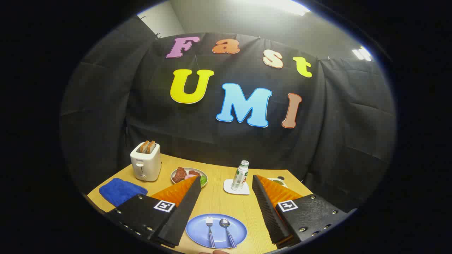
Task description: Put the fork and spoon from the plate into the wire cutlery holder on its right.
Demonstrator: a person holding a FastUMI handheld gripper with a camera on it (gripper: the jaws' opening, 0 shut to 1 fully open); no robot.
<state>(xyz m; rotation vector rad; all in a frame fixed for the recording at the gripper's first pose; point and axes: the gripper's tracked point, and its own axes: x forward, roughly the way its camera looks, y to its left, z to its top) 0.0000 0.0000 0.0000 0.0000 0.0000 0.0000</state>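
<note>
A blue plate lies on the wooden table, low between my two fingers and nearer to me than their tips. On it a fork and a spoon lie side by side, the fork on the left, both with blue-striped handles pointing toward me. My gripper is open, held above the table with nothing between its fingers. The left finger and the right finger flank the plate. The right finger hides the table to the right of the plate.
At the back left stands a white toaster holding toast, with a blue cloth in front of it. A bowl of food sits beyond the left fingertip. A bottle stands on a white coaster. A small greenish item peeks past the right finger.
</note>
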